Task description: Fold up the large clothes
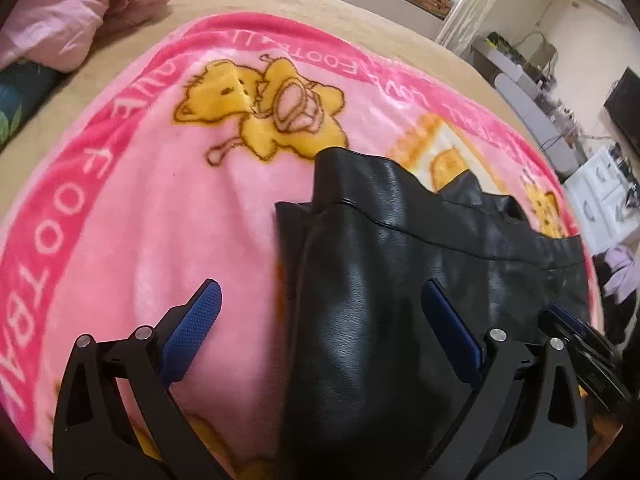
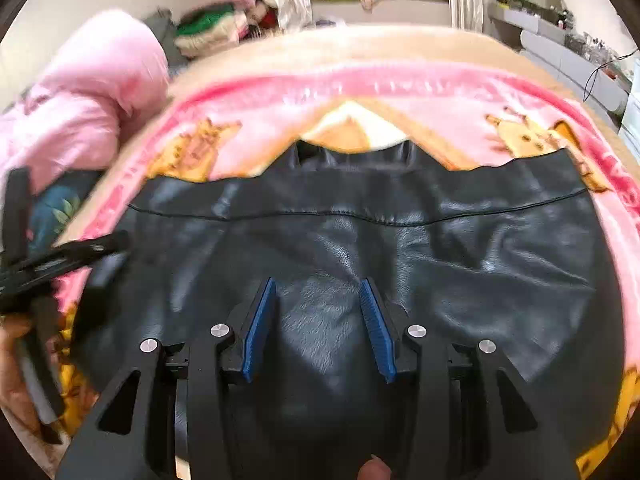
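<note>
A black leather garment (image 2: 400,240) lies spread on a pink cartoon blanket (image 1: 140,200); its stitched hem runs across the far side. My right gripper (image 2: 318,284) sits low on the garment's middle, and a raised bulge of leather fills the gap between its blue pads (image 2: 258,328), which touch it. My left gripper (image 1: 320,286) is open wide at the garment's left edge (image 1: 360,320), one finger over bare blanket and the other over the leather. The left gripper (image 2: 60,256) also shows at the left of the right wrist view, blurred.
The blanket covers a tan bed (image 1: 280,0). A pink quilt (image 1: 60,12) is piled at the far left. Heaps of clothes (image 2: 216,28) lie beyond the bed, with grey cabinets and white drawers (image 1: 600,200) to the right. A hand (image 2: 12,360) holds the left gripper.
</note>
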The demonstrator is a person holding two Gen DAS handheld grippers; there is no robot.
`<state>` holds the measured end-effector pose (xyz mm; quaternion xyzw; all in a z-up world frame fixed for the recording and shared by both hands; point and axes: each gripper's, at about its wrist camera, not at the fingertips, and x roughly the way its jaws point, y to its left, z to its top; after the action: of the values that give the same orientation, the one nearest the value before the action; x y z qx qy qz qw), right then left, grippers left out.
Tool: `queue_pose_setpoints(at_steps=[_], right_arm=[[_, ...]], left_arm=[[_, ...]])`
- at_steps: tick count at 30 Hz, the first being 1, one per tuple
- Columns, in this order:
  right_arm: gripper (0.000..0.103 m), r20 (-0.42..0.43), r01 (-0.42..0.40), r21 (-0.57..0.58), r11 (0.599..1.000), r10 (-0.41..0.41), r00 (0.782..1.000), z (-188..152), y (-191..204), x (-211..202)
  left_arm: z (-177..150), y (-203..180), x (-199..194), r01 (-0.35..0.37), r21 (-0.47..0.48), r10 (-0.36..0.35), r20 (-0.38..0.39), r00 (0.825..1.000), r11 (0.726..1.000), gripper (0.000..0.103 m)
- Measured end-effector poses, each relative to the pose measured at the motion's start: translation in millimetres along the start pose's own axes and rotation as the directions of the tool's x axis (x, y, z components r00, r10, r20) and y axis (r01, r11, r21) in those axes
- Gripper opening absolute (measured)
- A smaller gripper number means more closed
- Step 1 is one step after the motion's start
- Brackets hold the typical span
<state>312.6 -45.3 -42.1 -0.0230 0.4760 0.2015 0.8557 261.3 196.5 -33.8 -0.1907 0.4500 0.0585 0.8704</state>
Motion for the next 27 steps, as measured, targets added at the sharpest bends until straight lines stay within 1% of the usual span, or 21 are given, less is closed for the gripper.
queue_pose_setpoints(at_steps=[2, 4, 5, 7, 9, 10, 12, 14, 16, 17, 18, 20, 22, 23, 25, 27], right_arm=[[0.045, -0.021, 0.018, -0.012, 1.000, -0.018, 1.000, -5.6, 2.3, 15.5], [0.046, -0.007, 0.014, -0.008, 1.000, -0.014, 1.000, -5.6, 4.0, 12.8], [0.051, 0.010, -0.004, 0.001, 1.000, 0.004, 1.000, -5.1, 4.3, 5.8], [0.058, 0.072, -0.082, -0.018, 0.996, 0.083, 0.994, -8.5, 12.9, -16.6], [0.068, 0.132, -0.120, -0.097, 0.988, 0.132, 0.982, -18.7, 30.5, -41.1], [0.070, 0.147, -0.135, -0.137, 0.981, 0.155, 0.977, -24.6, 40.2, -49.7], [0.074, 0.158, -0.183, -0.210, 0.960, 0.218, 0.963, -36.9, 58.4, -62.8], [0.079, 0.148, -0.204, -0.288, 0.936, 0.254, 0.956, -53.2, 78.1, -68.6], [0.081, 0.148, -0.180, -0.362, 0.915, 0.247, 0.958, -65.4, 95.0, -70.7], [0.084, 0.151, -0.153, -0.416, 0.896, 0.234, 0.960, -73.9, 106.3, -69.6], [0.087, 0.150, -0.135, -0.446, 0.885, 0.222, 0.963, -78.6, 112.5, -68.1], [0.087, 0.124, -0.092, -0.503, 0.859, 0.177, 0.976, -88.6, 128.2, -55.1], [0.088, 0.109, -0.068, -0.540, 0.839, 0.150, 0.983, -95.0, 139.1, -44.8], [0.091, 0.116, -0.044, -0.561, 0.827, 0.131, 0.985, -97.4, 144.0, -40.0], [0.091, 0.146, 0.041, -0.603, 0.797, 0.060, 0.987, -101.1, 155.5, -28.8], [0.092, 0.164, 0.084, -0.628, 0.774, 0.025, 0.986, -99.2, 164.2, -17.7]], left_arm=[[1.7, 1.1, 1.3, -0.022, 0.014, 0.022, -0.001, 1.000, 1.000, 0.093], [3.0, 2.7, 3.6, -0.023, 0.016, 0.023, -0.008, 1.000, 1.000, 0.093], [3.3, 3.4, 5.2, -0.021, 0.018, 0.021, -0.014, 1.000, 1.000, 0.093], [3.8, 3.4, 8.2, -0.029, 0.026, 0.030, -0.022, 0.999, 0.999, 0.093], [4.1, 4.0, 10.2, -0.023, 0.026, 0.024, -0.032, 0.999, 0.999, 0.093], [4.0, 4.2, 10.6, -0.019, 0.025, 0.020, -0.033, 0.999, 1.000, 0.093], [5.2, 5.5, 11.0, -0.012, 0.020, 0.013, -0.035, 0.999, 1.000, 0.093], [5.7, 6.8, 11.5, -0.004, 0.012, 0.005, -0.039, 0.999, 1.000, 0.093], [5.9, 7.5, 12.3, 0.001, 0.009, 0.000, -0.043, 0.999, 1.000, 0.093], [6.0, 7.8, 13.0, 0.004, 0.006, -0.003, -0.046, 0.999, 1.000, 0.093], [6.2, 8.4, 13.8, 0.008, 0.002, -0.008, -0.049, 0.999, 1.000, 0.093], [6.0, 9.8, 14.2, 0.019, -0.010, -0.020, -0.054, 0.998, 1.000, 0.093], [6.5, 11.5, 14.3, 0.032, -0.019, -0.033, -0.056, 0.998, 0.999, 0.093], [6.8, 12.5, 14.7, 0.042, -0.024, -0.043, -0.059, 0.997, 0.999, 0.093], [6.8, 15.0, 16.2, 0.058, -0.033, -0.060, -0.065, 0.996, 0.998, 0.093], [6.2, 16.6, 17.7, 0.065, -0.036, -0.067, -0.070, 0.995, 0.997, 0.093]])
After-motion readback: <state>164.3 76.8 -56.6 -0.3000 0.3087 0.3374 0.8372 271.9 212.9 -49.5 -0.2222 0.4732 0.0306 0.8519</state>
